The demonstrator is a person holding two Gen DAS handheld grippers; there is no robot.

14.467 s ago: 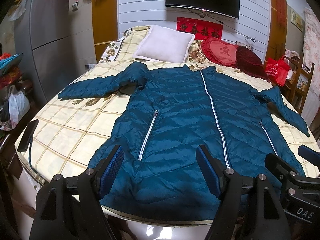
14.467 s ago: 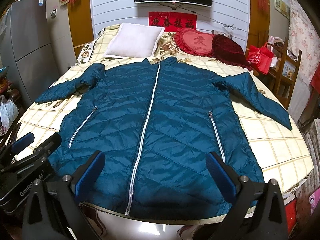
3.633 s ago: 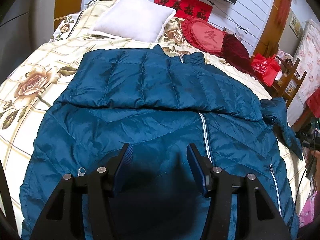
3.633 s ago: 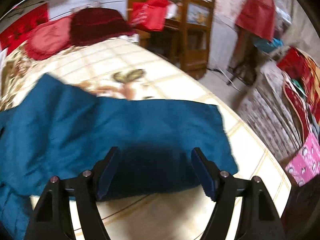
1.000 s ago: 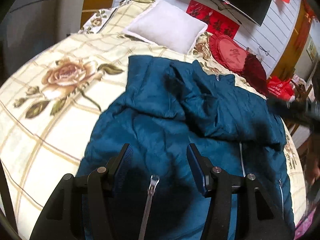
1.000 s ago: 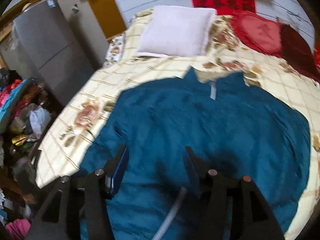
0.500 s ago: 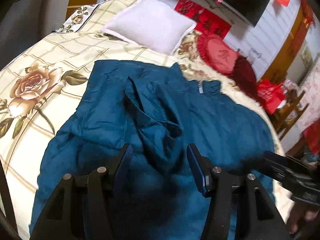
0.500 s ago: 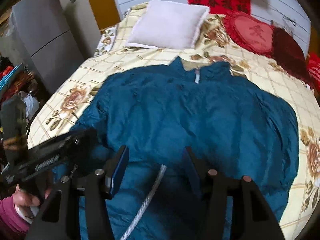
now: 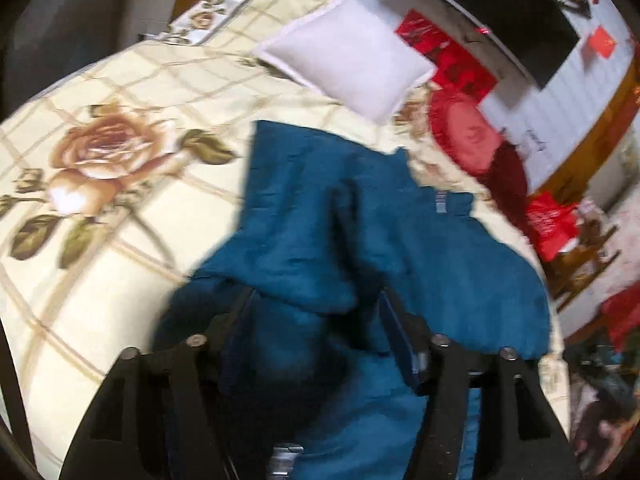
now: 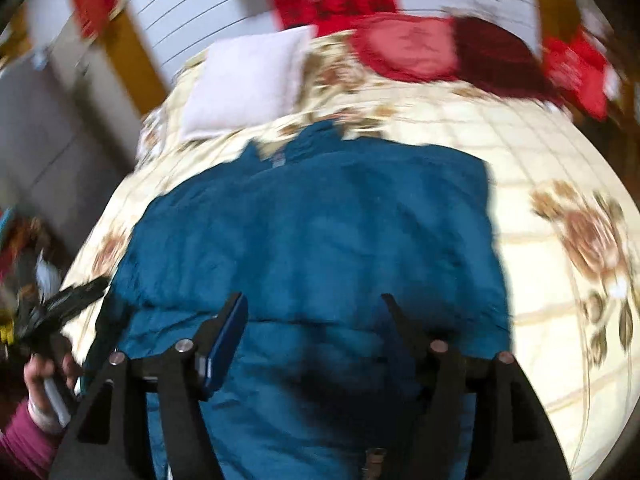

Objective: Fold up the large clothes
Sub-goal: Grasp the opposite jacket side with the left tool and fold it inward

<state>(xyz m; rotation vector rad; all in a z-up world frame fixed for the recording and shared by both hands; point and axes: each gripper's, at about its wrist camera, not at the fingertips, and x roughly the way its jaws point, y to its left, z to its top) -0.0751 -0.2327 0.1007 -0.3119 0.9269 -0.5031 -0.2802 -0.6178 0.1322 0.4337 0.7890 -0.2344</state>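
A large teal puffer jacket (image 9: 420, 256) lies on the bed (image 9: 100, 152), sleeves folded in over the body, collar toward the pillows. My left gripper (image 9: 316, 316) hangs over the jacket's left side, jaws apart with bunched teal fabric between them; whether the pads touch it is hidden by blur. My right gripper (image 10: 314, 312) hovers over the lower middle of the jacket (image 10: 320, 232), jaws apart and empty. The left gripper and the hand holding it show at the left edge of the right wrist view (image 10: 60, 308).
A white pillow (image 9: 344, 60) and red cushions (image 9: 468, 136) lie at the head of the bed. A wall TV (image 9: 500, 8) hangs above. A grey cabinet (image 10: 44, 128) stands left; red bags and wooden shelves (image 9: 560, 232) stand right.
Both views have swung and blurred. The left gripper has moved closer over the bunched left side of the jacket. The right gripper has come lower over the jacket's middle.
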